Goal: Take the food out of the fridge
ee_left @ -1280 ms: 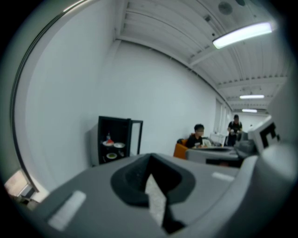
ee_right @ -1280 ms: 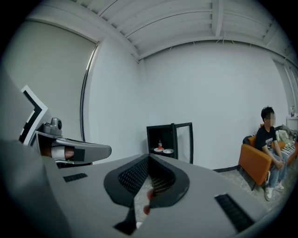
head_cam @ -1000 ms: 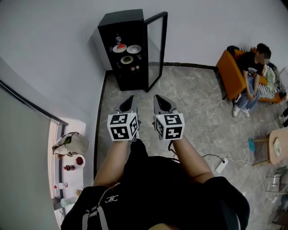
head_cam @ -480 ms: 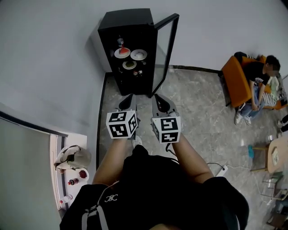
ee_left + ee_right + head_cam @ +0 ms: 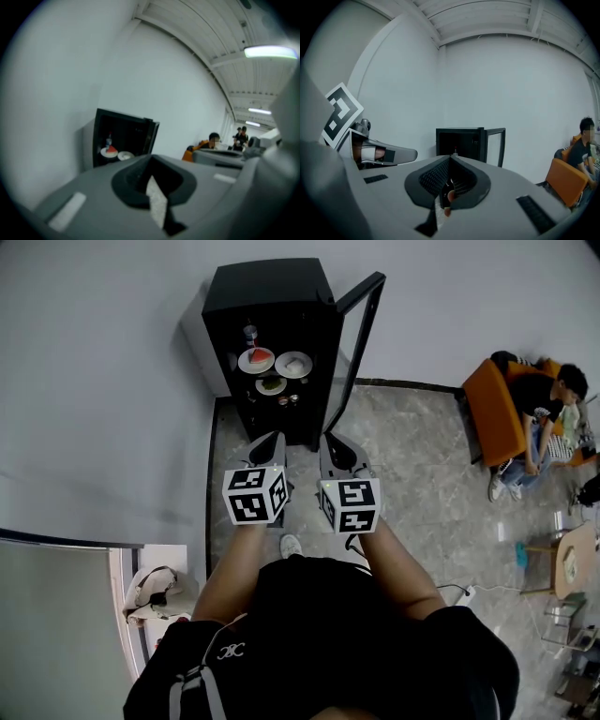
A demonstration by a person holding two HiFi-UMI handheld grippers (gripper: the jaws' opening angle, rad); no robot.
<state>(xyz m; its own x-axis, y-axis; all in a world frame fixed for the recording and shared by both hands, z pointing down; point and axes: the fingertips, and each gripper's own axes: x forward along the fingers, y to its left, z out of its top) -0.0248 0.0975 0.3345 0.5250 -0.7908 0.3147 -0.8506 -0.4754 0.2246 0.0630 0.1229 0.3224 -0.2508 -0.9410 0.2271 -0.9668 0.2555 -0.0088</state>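
A black fridge (image 5: 272, 296) stands against the wall, its glass door (image 5: 361, 334) swung open to the right. On its shelves are a plate with a red slice (image 5: 255, 359), a white plate (image 5: 293, 364), a plate of green food (image 5: 272, 384) and a small bottle (image 5: 249, 334). My left gripper (image 5: 275, 438) and right gripper (image 5: 330, 440) are side by side, pointing at the fridge from short of it, both shut and empty. The left gripper view shows the fridge (image 5: 119, 136) and the red slice (image 5: 110, 150) past the shut jaws. In the right gripper view the fridge (image 5: 461, 140) is straight ahead.
A person sits in an orange chair (image 5: 492, 409) at the right. A wooden table (image 5: 577, 559) and a white power strip (image 5: 461, 592) are on the stone floor at lower right. A white ledge with a bag (image 5: 159, 592) runs along the left wall.
Both grippers have travelled together toward the fridge, which now sits nearer and larger in the head view. The jaws stayed shut.
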